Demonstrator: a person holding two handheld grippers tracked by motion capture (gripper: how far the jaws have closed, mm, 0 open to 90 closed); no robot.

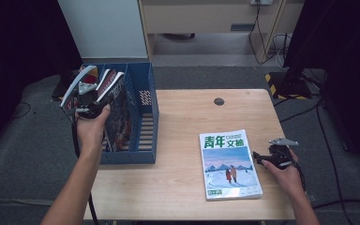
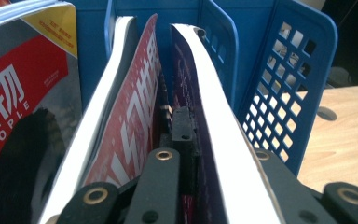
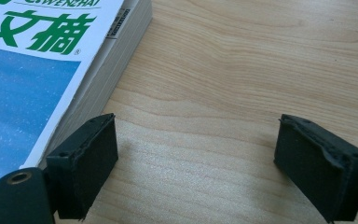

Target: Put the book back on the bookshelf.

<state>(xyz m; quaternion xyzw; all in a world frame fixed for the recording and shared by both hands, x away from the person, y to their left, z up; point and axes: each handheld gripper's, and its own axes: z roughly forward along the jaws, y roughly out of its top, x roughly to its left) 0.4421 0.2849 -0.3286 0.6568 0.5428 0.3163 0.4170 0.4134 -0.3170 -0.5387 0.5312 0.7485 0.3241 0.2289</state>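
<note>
The left gripper [image 2: 186, 140] is clamping its jaws on a dark-covered magazine [image 2: 214, 116], standing it upright in the blue file rack [image 1: 143, 117] at the table's [image 1: 183, 154] left edge, beside a red-covered magazine [image 2: 130, 116]. The right gripper [image 3: 196, 168] is resting with jaws wide apart on bare wood, just right of a flat-lying green-titled magazine [image 1: 228, 164].

A light wooden worktop [image 1: 183, 140] fills the middle of the high view, with a small round dark grommet [image 1: 219, 101] near its far edge. In the upper left stands a white panel [image 1: 104, 28]. Grey carpet floor [image 1: 23, 154] surrounds the worktop, and black cables [image 1: 267, 44] trail across it at the upper right beside a yellow-and-black striped base [image 1: 274, 84].
</note>
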